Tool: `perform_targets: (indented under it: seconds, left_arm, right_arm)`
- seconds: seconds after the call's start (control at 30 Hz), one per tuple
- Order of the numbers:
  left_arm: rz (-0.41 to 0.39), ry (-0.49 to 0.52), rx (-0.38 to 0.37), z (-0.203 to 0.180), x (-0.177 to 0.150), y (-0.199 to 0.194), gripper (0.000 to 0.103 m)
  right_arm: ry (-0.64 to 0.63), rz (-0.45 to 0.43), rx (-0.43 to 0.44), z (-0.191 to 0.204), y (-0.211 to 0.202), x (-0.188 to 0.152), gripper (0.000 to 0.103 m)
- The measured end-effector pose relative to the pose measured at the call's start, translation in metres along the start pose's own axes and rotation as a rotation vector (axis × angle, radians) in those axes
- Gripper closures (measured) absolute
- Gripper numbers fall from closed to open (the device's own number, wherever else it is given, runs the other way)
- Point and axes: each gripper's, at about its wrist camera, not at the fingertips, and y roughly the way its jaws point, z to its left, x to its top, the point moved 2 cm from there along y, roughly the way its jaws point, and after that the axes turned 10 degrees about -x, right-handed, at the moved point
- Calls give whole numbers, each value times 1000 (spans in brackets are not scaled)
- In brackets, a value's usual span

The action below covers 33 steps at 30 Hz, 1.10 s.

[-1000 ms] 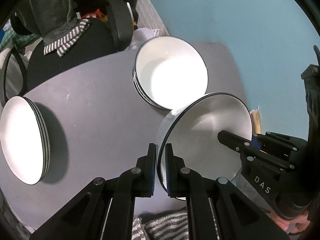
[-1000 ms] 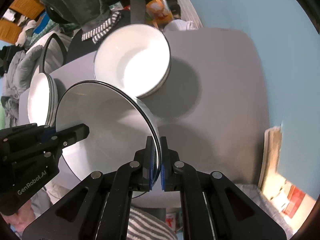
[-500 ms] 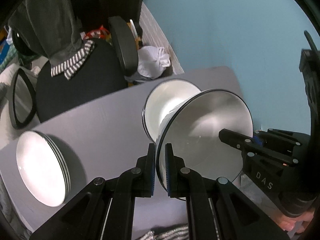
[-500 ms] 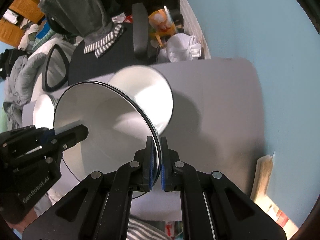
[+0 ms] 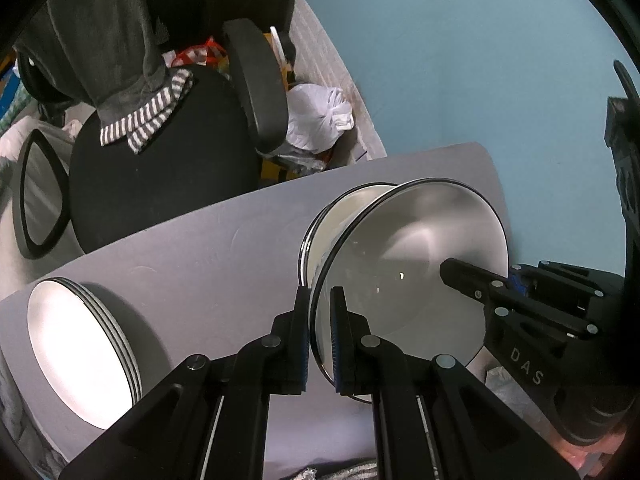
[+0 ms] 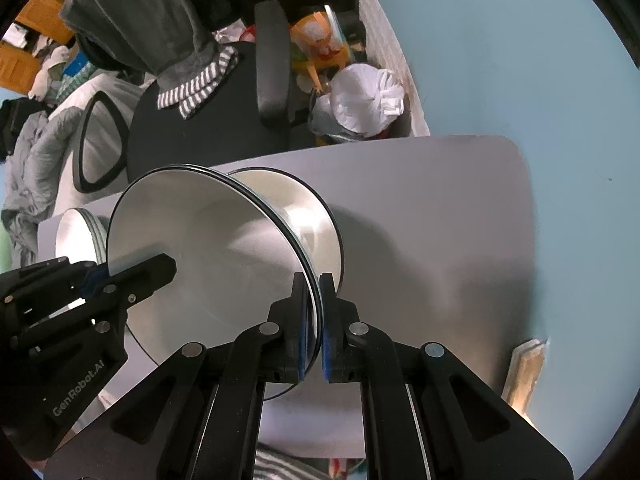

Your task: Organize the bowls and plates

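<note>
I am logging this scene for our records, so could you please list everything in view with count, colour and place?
Held bowl: one, white with dark rim, gripped at opposite rim edges by both grippers, above the bowl stack.
Bowl stack: several, exact count unclear, white with dark rims, on the table behind the held bowl.
Plate stack: several, white with dark rims, near the table's left edge in the left wrist view.
Table: one, grey.
Office chair: one, black, beyond the table, grey striped garment draped on it.
White bag: one, on the floor by the blue wall.
Left gripper: black, shut on the rim.
Right gripper: black, shut on the rim.
</note>
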Motion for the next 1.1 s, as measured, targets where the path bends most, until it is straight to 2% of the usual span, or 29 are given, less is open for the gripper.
perform_targets:
  seconds: [0.57, 0.77, 0.83, 1.0, 1.1]
  left_arm:
    - [46, 10, 16, 4, 5, 16, 95]
    - [42, 11, 29, 4, 7, 16, 95]
    - [41, 12, 28, 4, 8, 15, 95]
    - [34, 5, 21, 3, 6, 9, 89]
    - [28, 15, 18, 1, 4, 7, 88]
  right_arm:
    - [-1, 25, -15, -2, 12, 4, 95]
    - [-4, 27, -26, 2, 13, 6, 89]
    - [-5, 32, -23, 3, 14, 8, 83]
    - [-21, 26, -55, 7, 12, 10, 80]
    - [-30, 8, -84, 9, 9, 7, 71]
